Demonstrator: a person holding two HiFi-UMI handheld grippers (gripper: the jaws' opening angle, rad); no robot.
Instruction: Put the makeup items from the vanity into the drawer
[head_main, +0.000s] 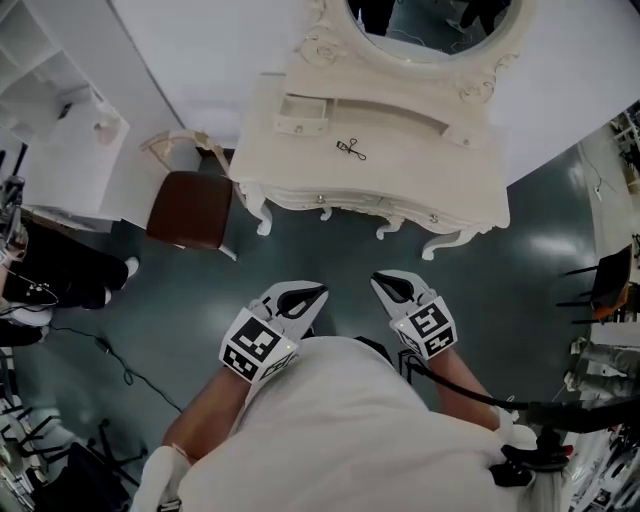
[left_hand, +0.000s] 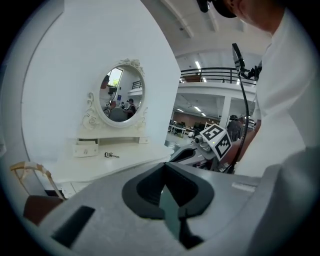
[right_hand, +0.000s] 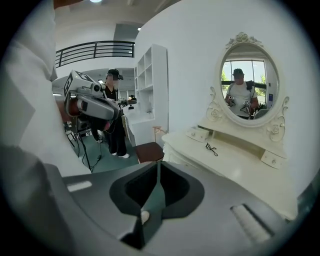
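1. Standing well apart from the vanity (head_main: 420, 175) were left gripper (head_main: 318, 293) and right gripper (head_main: 380, 280), jaws together, empty.
2. Curler (head_main: 351, 149) lay on vanity top.
3. Risk: the thin curler might slip from the jaws; drawers (head_main: 322, 197) appeared shut.

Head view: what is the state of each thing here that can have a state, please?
Left hand-held gripper: shut, empty.
Right hand-held gripper: shut, empty.
Small cream left drawer on the vanity's shelf: appears pulled out.
Small cream right drawer: shut.
Black metal eyelash curler: lying on the cream wooden vanity top, untouched.
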